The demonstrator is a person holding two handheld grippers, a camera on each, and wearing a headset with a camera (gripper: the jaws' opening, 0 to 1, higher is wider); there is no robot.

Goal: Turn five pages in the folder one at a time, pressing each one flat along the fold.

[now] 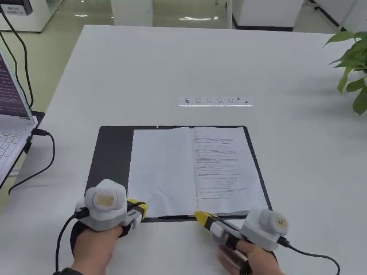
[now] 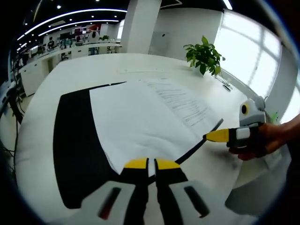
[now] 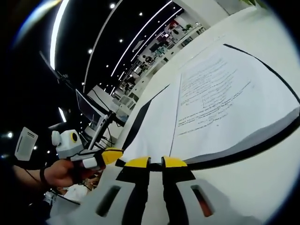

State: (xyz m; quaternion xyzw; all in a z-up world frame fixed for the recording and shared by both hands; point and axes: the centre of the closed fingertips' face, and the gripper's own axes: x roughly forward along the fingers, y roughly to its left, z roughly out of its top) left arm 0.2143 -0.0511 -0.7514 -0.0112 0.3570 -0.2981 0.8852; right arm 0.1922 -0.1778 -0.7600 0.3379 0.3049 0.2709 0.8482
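- Black and lying open, the folder (image 1: 112, 154) is sitting flat on the white table (image 1: 172, 63) directly in front of the person, with its near edge just ahead of both grippers.
- On its left half, a blank sheet (image 1: 163, 172) is lying face down over the cover, leaving a strip of black bare at the far left. On the right half, a printed page (image 1: 223, 166) is facing up.
- Going by that blank back, at least one page is looking already turned. Nothing is showing how many, so I cannot say how many of the five are left.
- The blank sheet is looking slightly rippled toward its lower edge near the fold, so I judge it is not yet fully pressed flat. The printed page is lying smooth.
- The left gripper (image 1: 137, 207) is resting at the folder's near edge by the blank sheet's lower left corner. Its jaws are sitting pressed together with nothing between them.
- The right gripper (image 1: 202, 217) is pointing in at the near edge just below the fold and the printed page. Its jaws are likewise clenched and empty, and I cannot tell whether the tips are touching the paper.
- Neither page is being lifted at this moment, and both are lying down on the cover.
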